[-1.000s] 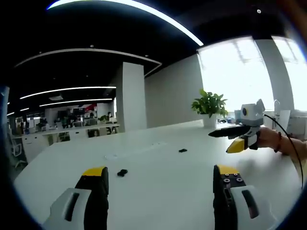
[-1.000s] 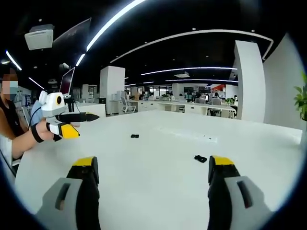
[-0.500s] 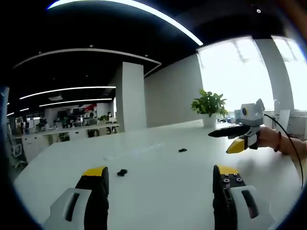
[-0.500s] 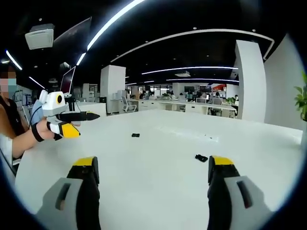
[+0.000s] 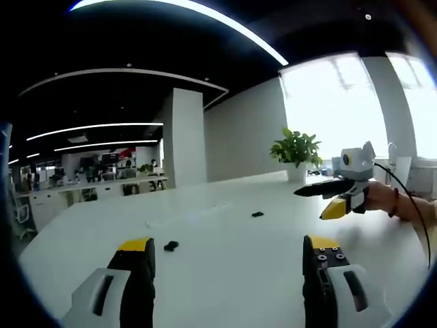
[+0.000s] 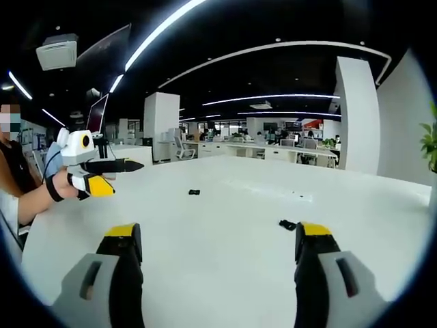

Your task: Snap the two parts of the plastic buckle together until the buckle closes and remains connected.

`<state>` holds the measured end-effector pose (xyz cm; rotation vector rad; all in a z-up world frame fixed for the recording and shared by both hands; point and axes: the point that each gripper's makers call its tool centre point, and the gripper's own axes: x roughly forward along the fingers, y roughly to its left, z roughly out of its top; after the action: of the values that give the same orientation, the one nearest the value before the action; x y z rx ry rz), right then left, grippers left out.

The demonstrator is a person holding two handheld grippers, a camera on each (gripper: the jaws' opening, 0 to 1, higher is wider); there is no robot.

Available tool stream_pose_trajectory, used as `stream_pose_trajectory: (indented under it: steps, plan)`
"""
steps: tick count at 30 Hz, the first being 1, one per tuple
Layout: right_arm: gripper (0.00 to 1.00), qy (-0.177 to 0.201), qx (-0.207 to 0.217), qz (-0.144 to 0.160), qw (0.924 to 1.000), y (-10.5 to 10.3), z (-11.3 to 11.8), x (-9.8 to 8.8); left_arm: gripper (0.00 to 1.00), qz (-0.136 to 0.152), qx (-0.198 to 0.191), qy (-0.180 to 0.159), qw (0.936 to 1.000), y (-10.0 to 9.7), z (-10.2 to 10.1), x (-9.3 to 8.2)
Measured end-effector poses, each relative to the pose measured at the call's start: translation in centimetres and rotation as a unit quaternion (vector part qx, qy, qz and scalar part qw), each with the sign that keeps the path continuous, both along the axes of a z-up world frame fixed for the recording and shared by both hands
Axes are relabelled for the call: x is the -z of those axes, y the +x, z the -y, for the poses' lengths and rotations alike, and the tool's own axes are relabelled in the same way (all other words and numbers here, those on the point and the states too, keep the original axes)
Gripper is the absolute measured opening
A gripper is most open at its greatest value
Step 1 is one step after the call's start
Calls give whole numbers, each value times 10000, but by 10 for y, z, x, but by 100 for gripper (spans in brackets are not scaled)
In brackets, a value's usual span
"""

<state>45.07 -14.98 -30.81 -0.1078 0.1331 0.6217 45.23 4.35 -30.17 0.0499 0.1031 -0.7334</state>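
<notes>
The left claw (image 5: 229, 253) hangs above the white counter (image 5: 232, 273) with its yellow-tipped jaws wide apart and nothing between them. The right claw (image 6: 214, 239) is spread just as wide, also empty, above the same counter (image 6: 218, 205).

Two small black buckle parts lie flat on the counter, well apart from each other and away from its edges. In the left gripper view, the first buckle part (image 5: 171, 245) sits just beyond the left jaw's tip, and the second buckle part (image 5: 257, 214) lies farther out toward the middle of the counter. In the right gripper view, the second buckle part (image 6: 287, 224) lies just by the right jaw's tip and the first buckle part (image 6: 194, 192) farther off. Both are too small to tell which way they point or how their long axes run.

A potted plant (image 5: 297, 152) stands near the counter's far edge by the window.
</notes>
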Motion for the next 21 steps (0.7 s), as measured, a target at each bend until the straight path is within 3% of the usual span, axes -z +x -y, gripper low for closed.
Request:
stream_pose_trajectory:
  steps: [18,21]
  plan:
    - [91,26,30,18,10000,-1,-1,0,89,-10,55,-174,9998,-4,1,-7]
    - [91,14,16,-21,10000,-1,-2,1,89,-122,128,-210,9996,-5,5,-4]
